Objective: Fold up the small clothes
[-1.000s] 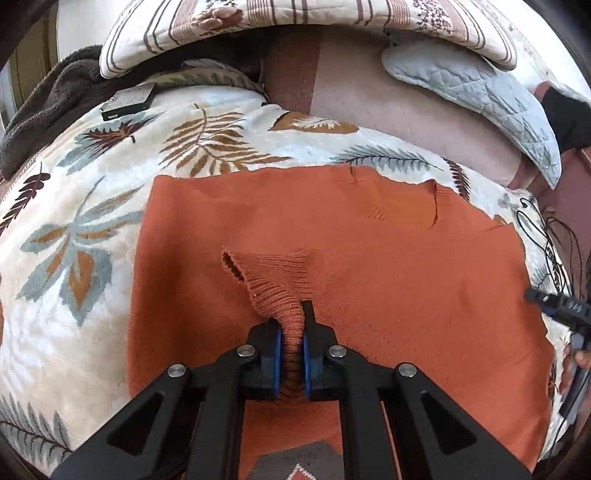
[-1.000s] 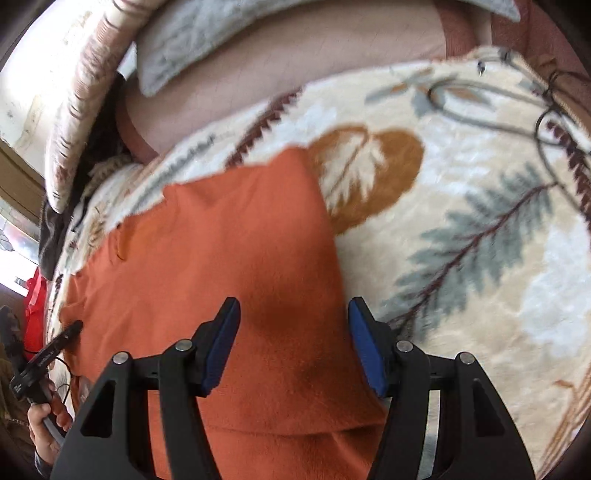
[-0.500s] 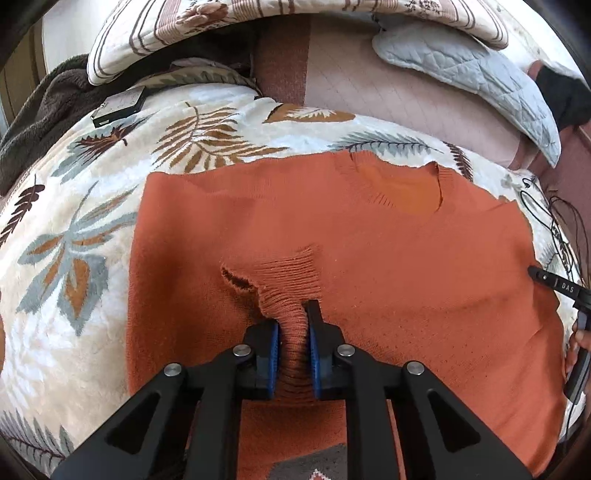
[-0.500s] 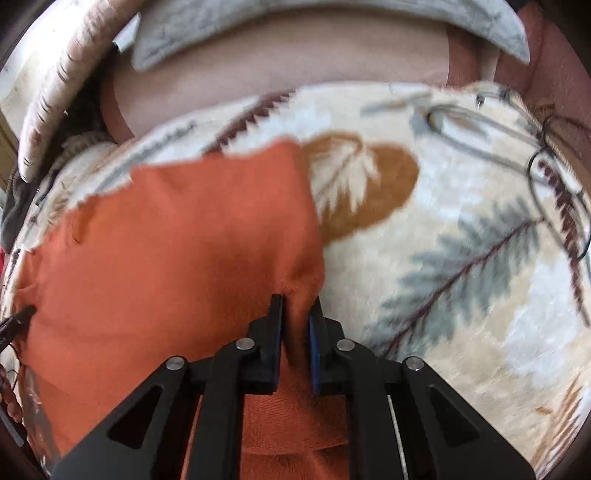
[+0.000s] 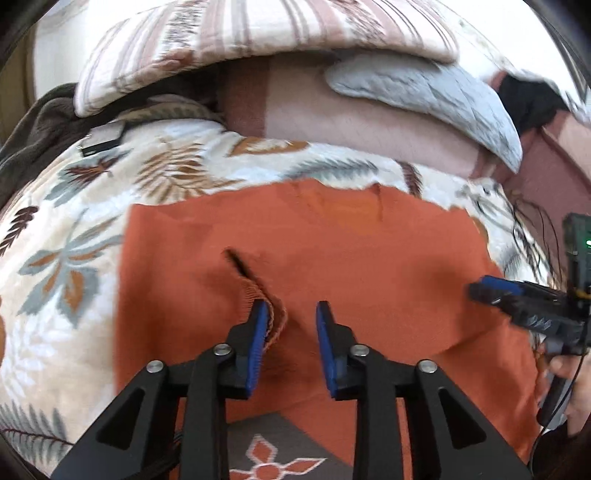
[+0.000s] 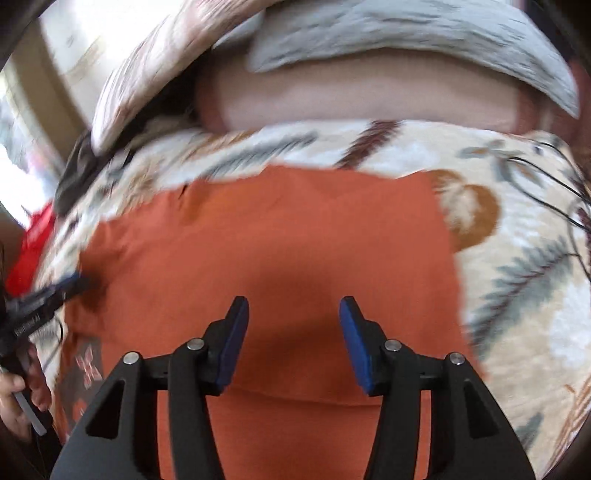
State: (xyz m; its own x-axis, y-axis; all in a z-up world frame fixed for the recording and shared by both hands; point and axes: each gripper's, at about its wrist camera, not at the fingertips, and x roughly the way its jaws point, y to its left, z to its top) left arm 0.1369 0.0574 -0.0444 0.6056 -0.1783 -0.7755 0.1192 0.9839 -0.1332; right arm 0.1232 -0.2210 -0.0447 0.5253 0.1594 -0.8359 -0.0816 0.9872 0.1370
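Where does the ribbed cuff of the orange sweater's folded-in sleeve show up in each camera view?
Left wrist view: the ribbed orange knit cuff lies centre-left on the orange knit sweater, beside the open left gripper.
Right wrist view: I can't make the cuff out; the open right gripper hovers over plain sweater.
Shared landmark: the grey quilted cushion.

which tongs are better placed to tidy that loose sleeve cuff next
Left, probably. The left tongs are open with the ribbed cuff right at their left finger, while the right tongs hover open over plain orange sweater.
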